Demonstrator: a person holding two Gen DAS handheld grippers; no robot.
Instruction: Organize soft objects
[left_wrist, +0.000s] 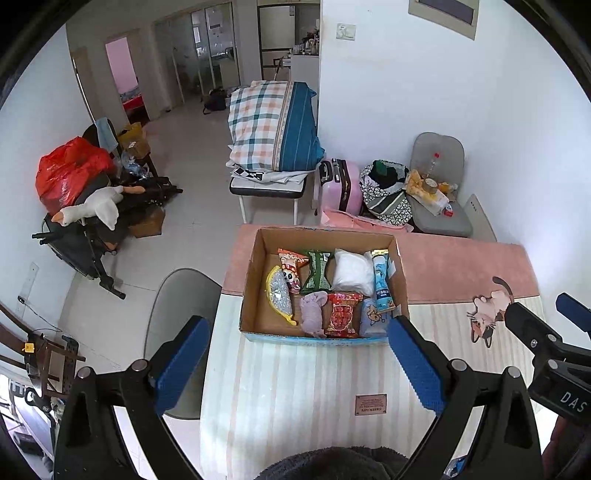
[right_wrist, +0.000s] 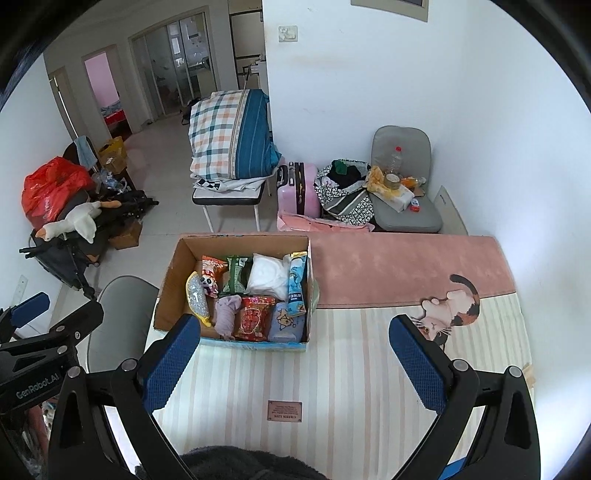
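The cardboard box (left_wrist: 325, 284) stands on the desk (left_wrist: 295, 387), on the striped mat with its far end over the pink strip. All soft items visible lie inside the box. Relative to the box: a yellow pouch (left_wrist: 279, 295) lies along the left wall; a panda snack bag (left_wrist: 291, 273) and a green packet (left_wrist: 316, 273) sit at the far side; a white soft bag (left_wrist: 351, 273) fills the far right; a blue tube (left_wrist: 382, 280) leans on the right wall; a lilac cloth (left_wrist: 314, 312), a red packet (left_wrist: 341, 314) and a light-blue pack (left_wrist: 373, 319) line the near wall.

The left gripper (left_wrist: 295, 365) hovers above the desk, in front of the box's near wall, jaws wide and holding nothing. The right gripper (right_wrist: 291, 365) hovers in front of the box's near right corner, jaws wide and holding nothing.

Judgement: the items appear packed; no loose item is visible on the desk, so the task is near its end or awaiting a final tidy.

Procedure for a clean step:
- Approach from above the box, not across its walls.
- Grip soft items at mid-body; a narrow pinch on an edge lets them sag.
- Avoid squeezing the snack bags hard.
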